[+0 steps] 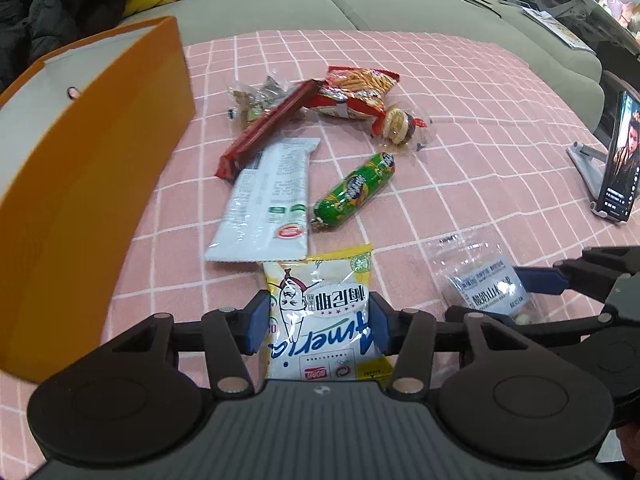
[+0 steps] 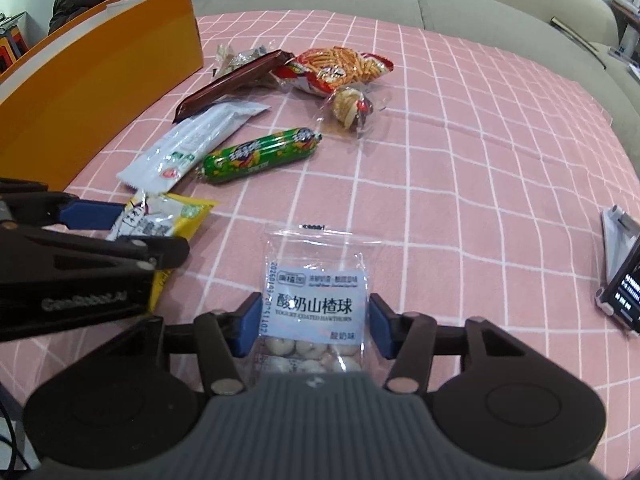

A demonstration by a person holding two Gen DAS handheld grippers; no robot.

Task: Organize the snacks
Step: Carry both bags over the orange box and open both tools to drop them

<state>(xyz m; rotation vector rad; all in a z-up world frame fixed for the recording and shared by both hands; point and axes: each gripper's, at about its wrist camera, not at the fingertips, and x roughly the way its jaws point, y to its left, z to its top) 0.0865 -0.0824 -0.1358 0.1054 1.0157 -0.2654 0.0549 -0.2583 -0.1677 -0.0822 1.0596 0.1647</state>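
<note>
A: How many grippers, and what is each one doing?

B: Two. The left gripper (image 1: 318,322) pinches a yellow-and-white packet (image 1: 322,316), its blue pads tight on both long edges. The right gripper (image 2: 312,326) has a clear bag (image 2: 314,304) of white balls between its pads; the left pad touches the bag's edge, but on the right I cannot tell whether the pad presses or stands just off it.

A: Which way do those two point?

B: Both run lengthwise away from their cameras, long axis along the fingers. The packet's print reads upside down from the left wrist, its top edge nearest the pile. The bag's label reads upright from the right wrist.

A: And beyond them, counting?

B: Five more snacks on the pink checked cloth (image 2: 480,160). Nearest, one white wrapper (image 1: 268,200), its near end just touching the packet's far edge, long axis tilted slightly rightward going away. Beside it one green sausage (image 1: 354,190), lying diagonally, far end to the right. Then one dark red bar (image 1: 266,130), slanted up to the right, resting over a clear crinkled pack (image 1: 256,98). One red bag of sticks (image 1: 356,90) lies behind, with one small clear pack of biscuits (image 1: 400,124) at its right corner.

A: Anything else?

B: One orange box (image 1: 92,140) on the left, one phone (image 1: 622,160) on a stand at the right, a grey sofa (image 1: 400,4) behind.
</note>
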